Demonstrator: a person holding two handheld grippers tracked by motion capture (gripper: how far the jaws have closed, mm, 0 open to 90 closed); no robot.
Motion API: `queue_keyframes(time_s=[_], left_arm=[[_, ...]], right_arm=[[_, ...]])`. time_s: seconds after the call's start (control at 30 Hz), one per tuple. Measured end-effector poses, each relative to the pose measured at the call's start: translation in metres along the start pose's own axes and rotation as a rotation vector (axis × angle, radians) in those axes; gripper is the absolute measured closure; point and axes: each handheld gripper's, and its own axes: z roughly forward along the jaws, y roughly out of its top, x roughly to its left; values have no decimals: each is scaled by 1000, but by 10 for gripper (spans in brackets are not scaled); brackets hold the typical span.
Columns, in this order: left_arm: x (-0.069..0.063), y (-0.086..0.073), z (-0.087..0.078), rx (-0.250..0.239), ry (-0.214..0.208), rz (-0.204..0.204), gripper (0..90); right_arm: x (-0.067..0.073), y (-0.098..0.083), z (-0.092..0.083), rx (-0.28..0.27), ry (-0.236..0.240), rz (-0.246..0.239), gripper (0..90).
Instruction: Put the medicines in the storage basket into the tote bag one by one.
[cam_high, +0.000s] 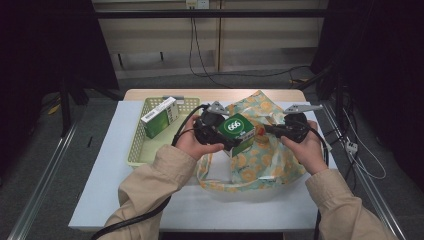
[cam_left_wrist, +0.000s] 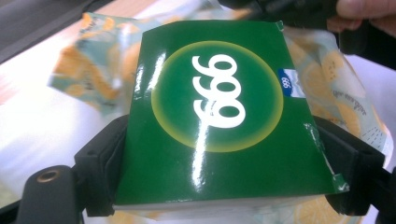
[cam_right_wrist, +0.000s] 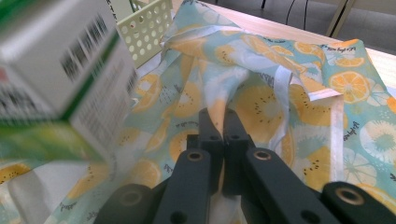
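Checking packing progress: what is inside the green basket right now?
One green-and-white box stands inside the basket, with bare perforated floor in front of it. Whatever lies behind or under that box is covered.

Beige jacket sleeves (cam_high: 150, 182) cover both forearms. Each hand carries a black two-jaw gripper, left (cam_high: 227, 136) and right (cam_high: 260, 131), topped by a grey three-cornered plate (cam_high: 216, 107), trailing black cable (cam_high: 132, 220), brass-ringed screw holes (cam_right_wrist: 195, 156).

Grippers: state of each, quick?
Left gripper: closed on the green box.
Right gripper: shut, pinching the fruit-print bag.
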Motion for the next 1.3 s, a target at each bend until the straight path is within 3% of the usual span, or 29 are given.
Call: queue_keyframes(time_s=[0.27,0.53,0.77,1.07,1.3], left_arm=[[-17,-3,37,31,-58,21,162],[-20,-5,69,73,-40,19,162],[-16,-7,89,68,-38,1,162],[-7,-6,114,50,7,-45,161],[12,-2,130,20,99,-111,160]], right_arm=[[1,4,-3,-13,1,3,900],[2,7,-8,-17,-1,-5,900],[0,7,-12,-16,-6,-5,900],[1,11,-17,-26,-5,-12,900],[3,11,-17,-25,4,-21,900]])
